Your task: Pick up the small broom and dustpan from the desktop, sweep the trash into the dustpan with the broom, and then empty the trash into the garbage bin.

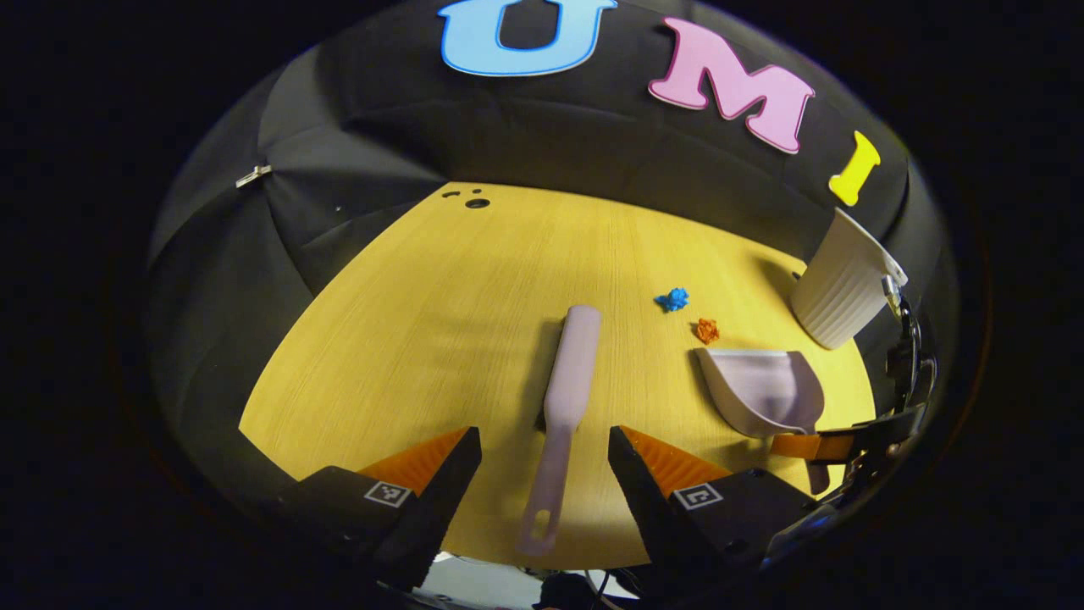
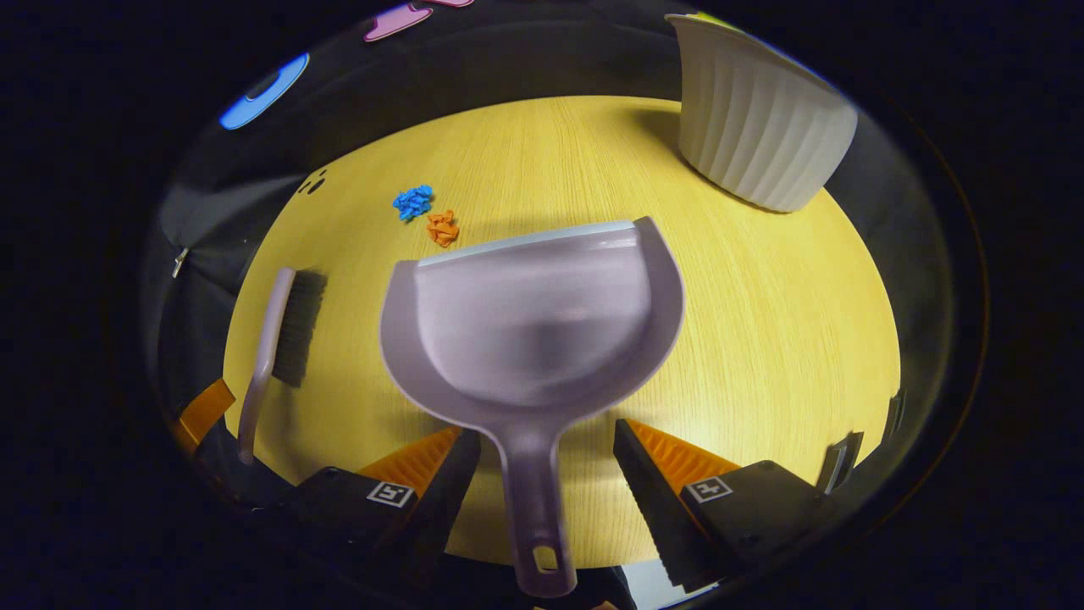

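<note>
A pale lilac small broom [image 1: 566,398] lies on the yellow wooden desktop [image 1: 440,322], handle toward me. My left gripper [image 1: 544,457] is open, its fingers on either side of the broom's handle without touching it. The matching dustpan [image 2: 533,322] rests on the desktop, and my right gripper [image 2: 546,457] is open around its handle. A blue paper scrap [image 2: 413,202] and an orange scrap [image 2: 442,229] lie just past the dustpan's front lip. In the left gripper view the dustpan [image 1: 762,390], the blue scrap [image 1: 673,299] and the orange scrap [image 1: 707,330] sit to the right of the broom.
A white ribbed garbage bin [image 2: 754,119] stands at the far right of the desktop; in the left gripper view the bin [image 1: 838,292] is behind the dustpan. The broom [image 2: 279,347] lies left of the dustpan. Small dark holes [image 1: 476,202] mark the far left corner.
</note>
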### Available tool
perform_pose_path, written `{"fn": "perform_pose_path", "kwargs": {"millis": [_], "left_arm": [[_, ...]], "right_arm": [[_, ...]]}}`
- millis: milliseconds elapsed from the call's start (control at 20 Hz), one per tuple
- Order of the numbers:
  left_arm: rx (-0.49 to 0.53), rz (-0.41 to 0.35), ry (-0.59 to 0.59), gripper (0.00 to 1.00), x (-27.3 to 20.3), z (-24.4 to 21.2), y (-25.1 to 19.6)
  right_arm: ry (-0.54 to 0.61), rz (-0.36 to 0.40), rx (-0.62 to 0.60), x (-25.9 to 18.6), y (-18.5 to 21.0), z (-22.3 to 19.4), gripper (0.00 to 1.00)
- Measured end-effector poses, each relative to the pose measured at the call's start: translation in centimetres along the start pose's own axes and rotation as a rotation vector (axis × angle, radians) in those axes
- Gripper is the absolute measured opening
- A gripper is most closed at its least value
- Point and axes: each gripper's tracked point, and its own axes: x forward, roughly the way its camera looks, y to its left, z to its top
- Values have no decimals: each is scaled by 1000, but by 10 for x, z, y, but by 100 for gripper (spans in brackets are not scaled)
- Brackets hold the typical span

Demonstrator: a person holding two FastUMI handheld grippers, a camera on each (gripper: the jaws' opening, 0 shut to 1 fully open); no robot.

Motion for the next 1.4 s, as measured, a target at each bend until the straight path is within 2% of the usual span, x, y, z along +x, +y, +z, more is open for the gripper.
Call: {"fn": "perform_pose_path", "kwargs": {"millis": [200,350,450,500,600,650,700,750,800,850,1050,1100,1150,1200,1250,1350,1400], "left_arm": [[59,1,60,96,24,-1,-3],[74,-5,111,96,39,-8,-2],[99,0,145,96,48,-13,-1],[114,-3,155,96,53,-13,-1],[149,-17,182,96,59,-16,-5],[166,-25,203,95,64,-21,-7],[181,-26,223,94,69,-24,-8],[187,-31,230,93,75,-26,-10],[192,-38,238,90,80,-27,-13],[197,-34,247,87,82,-30,-12],[183,-28,294,70,91,-44,-13],[184,-16,287,61,95,-42,-12],[192,-26,277,56,94,-43,-14],[210,-30,274,53,93,-41,-16],[220,-33,268,48,96,-42,-17],[216,-27,258,31,98,-40,-21],[216,-30,253,29,99,-38,-22]], "right_arm": [[55,-8,-11,15,3,-4,98],[47,-13,-44,19,7,0,89],[57,-26,-62,19,7,1,76],[59,-38,-69,20,4,1,58],[69,-44,-62,19,3,0,40],[75,-39,-57,19,4,0,43],[81,-34,-54,21,3,-1,43],[87,-28,-51,19,4,-1,37],[93,-18,-54,19,4,-1,32],[96,-8,-59,19,4,0,37],[104,19,-58,19,3,0,37],[106,24,-62,19,3,-1,41],[106,30,-66,19,3,-1,41],[110,37,-72,17,2,-2,37],[111,44,-78,17,2,-3,37],[118,58,-92,17,0,-4,37],[121,63,-94,18,-1,-4,31]]}}
